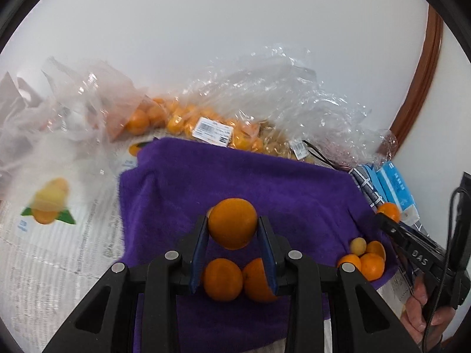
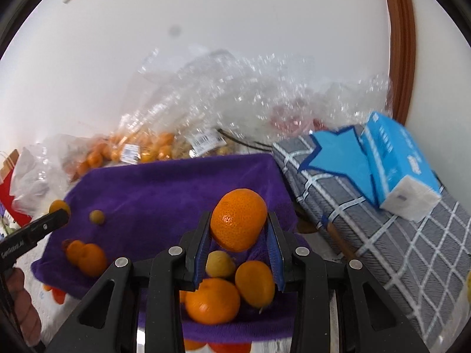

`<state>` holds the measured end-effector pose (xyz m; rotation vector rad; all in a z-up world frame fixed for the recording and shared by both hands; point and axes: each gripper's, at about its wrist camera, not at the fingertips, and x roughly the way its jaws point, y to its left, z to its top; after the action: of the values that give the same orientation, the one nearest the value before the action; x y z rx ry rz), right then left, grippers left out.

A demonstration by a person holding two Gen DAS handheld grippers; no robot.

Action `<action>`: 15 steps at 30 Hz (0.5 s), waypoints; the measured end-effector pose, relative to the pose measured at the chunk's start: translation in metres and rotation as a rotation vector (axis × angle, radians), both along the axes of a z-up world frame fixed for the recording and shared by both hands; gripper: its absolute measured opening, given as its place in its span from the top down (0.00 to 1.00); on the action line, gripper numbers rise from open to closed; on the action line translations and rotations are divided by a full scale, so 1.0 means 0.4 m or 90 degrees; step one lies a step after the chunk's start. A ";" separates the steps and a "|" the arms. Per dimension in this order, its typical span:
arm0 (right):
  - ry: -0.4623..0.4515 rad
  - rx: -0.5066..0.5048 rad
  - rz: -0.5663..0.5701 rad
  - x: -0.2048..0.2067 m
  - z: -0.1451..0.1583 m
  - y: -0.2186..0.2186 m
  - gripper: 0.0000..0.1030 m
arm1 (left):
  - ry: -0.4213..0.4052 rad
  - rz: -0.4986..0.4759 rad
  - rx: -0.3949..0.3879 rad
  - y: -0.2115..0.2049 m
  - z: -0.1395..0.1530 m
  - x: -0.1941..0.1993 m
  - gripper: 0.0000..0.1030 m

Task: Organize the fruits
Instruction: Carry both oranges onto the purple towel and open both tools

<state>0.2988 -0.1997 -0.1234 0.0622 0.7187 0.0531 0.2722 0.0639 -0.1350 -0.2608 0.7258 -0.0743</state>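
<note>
A round orange mandarin (image 1: 232, 223) is clamped in the left hand-held gripper (image 1: 232, 232), another orange mandarin (image 2: 239, 223) in the right hand-held gripper (image 2: 239, 235). Two small piles lie on the purple towel (image 1: 265, 176) at six o'clock; the clear bagged mandarins (image 1: 182, 120) at twelve o'clock remain unsorted.

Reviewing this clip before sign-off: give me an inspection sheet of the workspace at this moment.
Surface: purple towel over printed paper.
Job's things: loose oranges in two clusters on the towel; bagged oranges behind.
Clutter: clear plastic bags, blue tissue pack, grey checked cloth.
Grippers: left gripper shut on an orange; right gripper shut on a second orange.
Cables: black cable along the right gripper's handle.
Surroundings: white wall, brown wooden frame.
</note>
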 end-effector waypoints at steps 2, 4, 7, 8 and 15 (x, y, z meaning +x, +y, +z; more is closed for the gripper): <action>0.002 0.008 -0.001 0.007 -0.021 -0.004 0.65 | -0.003 -0.004 -0.002 -0.009 -0.019 0.000 0.69; 0.024 -0.004 0.002 0.018 -0.043 0.003 0.65 | 0.006 -0.012 -0.001 -0.014 -0.029 0.005 0.69; 0.021 -0.009 0.011 0.018 -0.054 0.011 0.65 | -0.004 -0.016 0.000 -0.022 -0.038 0.005 0.69; 0.023 -0.010 0.013 0.016 -0.059 0.012 0.65 | -0.002 -0.017 0.003 -0.024 -0.041 0.005 0.69; 0.016 -0.006 0.005 -0.014 -0.047 0.006 0.60 | -0.006 -0.005 0.007 -0.019 -0.015 -0.012 0.52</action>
<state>0.2934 -0.1974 -0.1421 0.0515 0.7439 0.0564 0.2672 0.0562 -0.1411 -0.2476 0.7184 -0.0792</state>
